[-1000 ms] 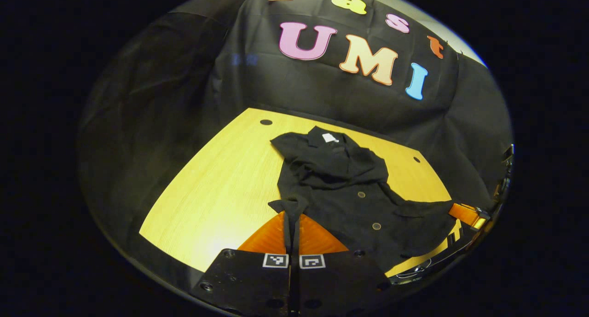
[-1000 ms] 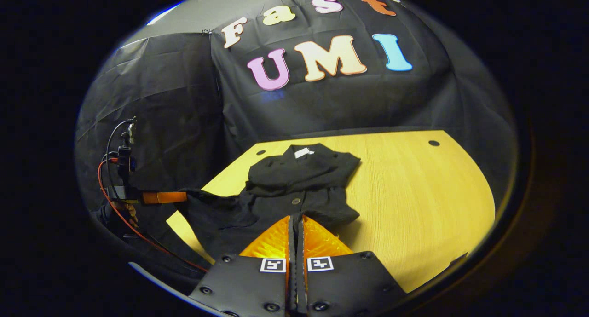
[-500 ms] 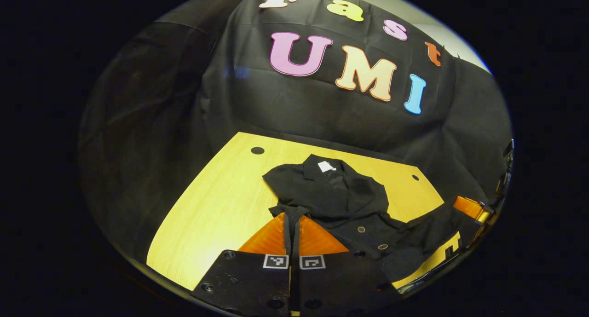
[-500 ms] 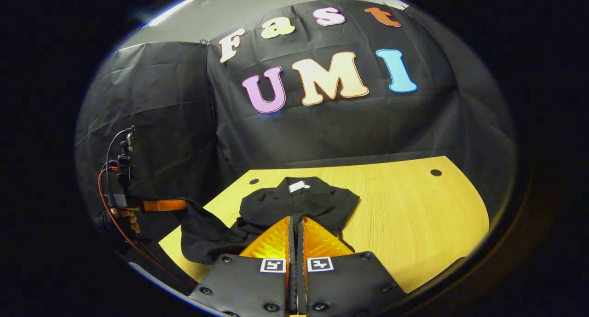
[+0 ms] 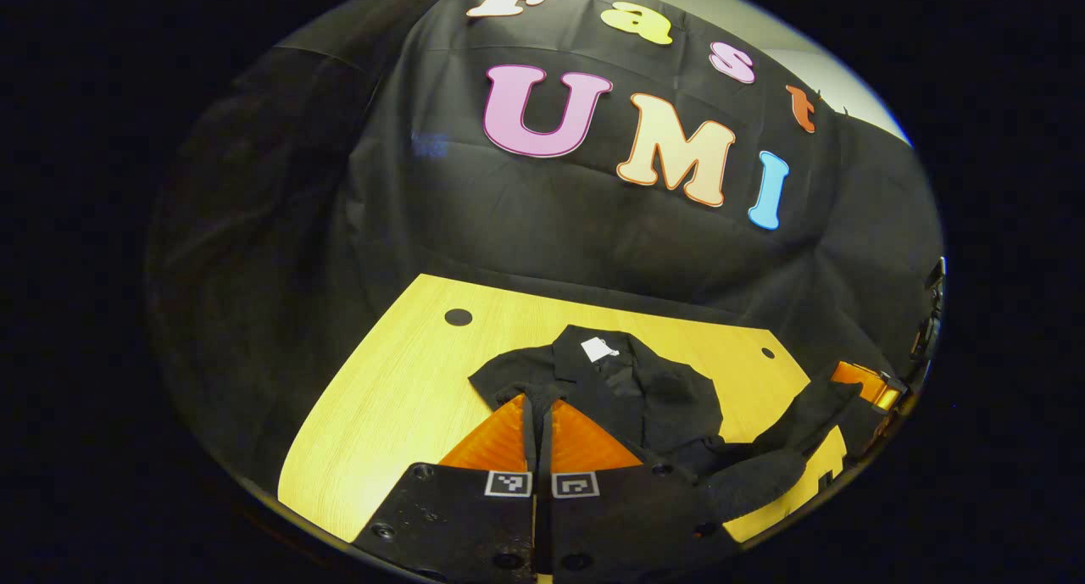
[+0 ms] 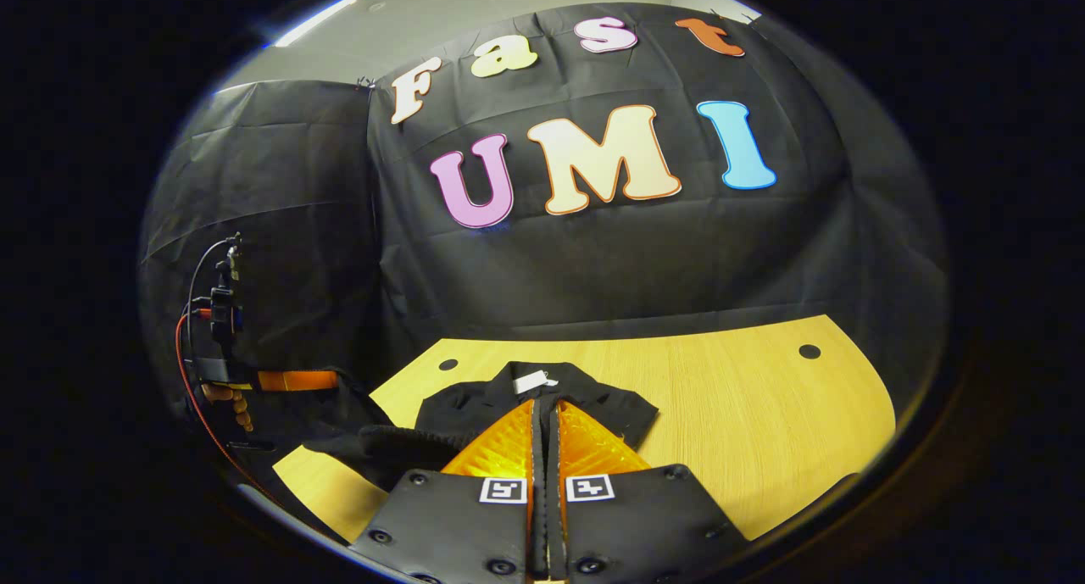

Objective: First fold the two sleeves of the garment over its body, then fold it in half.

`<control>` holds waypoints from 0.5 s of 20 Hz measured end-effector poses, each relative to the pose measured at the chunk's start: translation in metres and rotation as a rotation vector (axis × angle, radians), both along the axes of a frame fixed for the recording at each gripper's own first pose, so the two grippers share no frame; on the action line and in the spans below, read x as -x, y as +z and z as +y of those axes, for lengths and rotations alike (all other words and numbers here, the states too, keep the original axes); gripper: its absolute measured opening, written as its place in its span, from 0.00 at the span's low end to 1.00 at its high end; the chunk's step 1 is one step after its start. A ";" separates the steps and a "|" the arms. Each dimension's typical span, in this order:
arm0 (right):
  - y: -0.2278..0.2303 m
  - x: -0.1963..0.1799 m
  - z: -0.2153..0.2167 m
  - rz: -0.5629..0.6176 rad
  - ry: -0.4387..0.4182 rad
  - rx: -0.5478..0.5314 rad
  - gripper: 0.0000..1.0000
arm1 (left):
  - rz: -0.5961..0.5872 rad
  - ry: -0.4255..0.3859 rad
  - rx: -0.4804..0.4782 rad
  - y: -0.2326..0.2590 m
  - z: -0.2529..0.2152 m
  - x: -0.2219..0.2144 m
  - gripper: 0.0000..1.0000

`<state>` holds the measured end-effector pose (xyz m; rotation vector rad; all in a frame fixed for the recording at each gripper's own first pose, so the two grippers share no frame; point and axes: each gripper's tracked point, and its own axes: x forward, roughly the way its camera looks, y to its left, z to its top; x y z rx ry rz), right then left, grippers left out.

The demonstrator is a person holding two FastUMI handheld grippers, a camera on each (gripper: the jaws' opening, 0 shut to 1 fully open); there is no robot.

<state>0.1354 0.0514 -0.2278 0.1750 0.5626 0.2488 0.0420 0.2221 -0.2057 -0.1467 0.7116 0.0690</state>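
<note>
A black buttoned garment lies on the yellow table, its collar with a white label at the far end. My left gripper is shut on a strip of the garment's hem, raised over the body. In the right gripper view the garment lies under my right gripper, which is shut on the hem's other corner. The lifted hem sags between the two grippers. The right gripper shows at the left gripper view's right edge, and the left gripper with a hand at the other view's left edge.
The table has small round holes near its far corners and bare wood to the right of the garment. The black booth cloth hangs close behind the table's far edge. Red and black cables trail from the left gripper.
Both grippers have carried the hem forward and up toward the collar, so the lower half now covers most of the buttoned front. The sleeves stay folded on the body.
</note>
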 end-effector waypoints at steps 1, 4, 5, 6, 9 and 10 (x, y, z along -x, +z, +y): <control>-0.002 -0.009 0.000 -0.001 -0.008 -0.002 0.02 | 0.001 -0.001 -0.004 -0.004 0.002 -0.007 0.00; -0.007 -0.034 -0.001 0.001 -0.030 -0.010 0.02 | 0.005 -0.001 -0.006 -0.014 0.007 -0.026 0.00; -0.009 -0.042 0.000 -0.002 -0.036 -0.011 0.02 | 0.006 0.000 -0.006 -0.018 0.010 -0.029 0.00; -0.010 -0.051 0.001 -0.004 -0.040 -0.008 0.02 | 0.005 -0.001 -0.008 -0.021 0.012 -0.036 0.00; -0.019 -0.076 0.006 -0.005 -0.049 0.005 0.03 | 0.004 -0.001 -0.008 -0.031 0.019 -0.056 0.00; -0.022 -0.085 0.007 -0.004 -0.052 0.013 0.02 | 0.003 -0.003 -0.008 -0.034 0.020 -0.064 0.00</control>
